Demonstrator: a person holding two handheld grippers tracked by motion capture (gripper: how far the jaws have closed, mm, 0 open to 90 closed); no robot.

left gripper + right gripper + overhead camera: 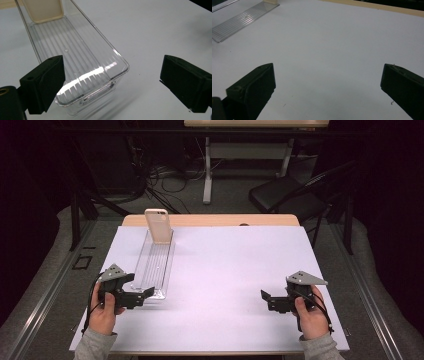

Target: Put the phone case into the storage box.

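Note:
A long clear plastic bin (155, 262) lies on the white table cover (230, 280) at the left, and a beige phone case (158, 225) leans upright at its far end. My left gripper (146, 294) is open at the bin's near end; in the left gripper view the bin's near corner (100, 82) sits between the wide-apart jaws, with the case (45, 10) at the far end. My right gripper (266, 298) is open over bare cover at the right, nothing between its jaws. The right gripper view shows the bin (239, 21) far off.
The wooden table edge (215, 220) runs along the back. A black folding chair (292, 195) stands behind the table at the right, and cables lie on the floor beyond. A white desk frame (207, 165) stands farther back.

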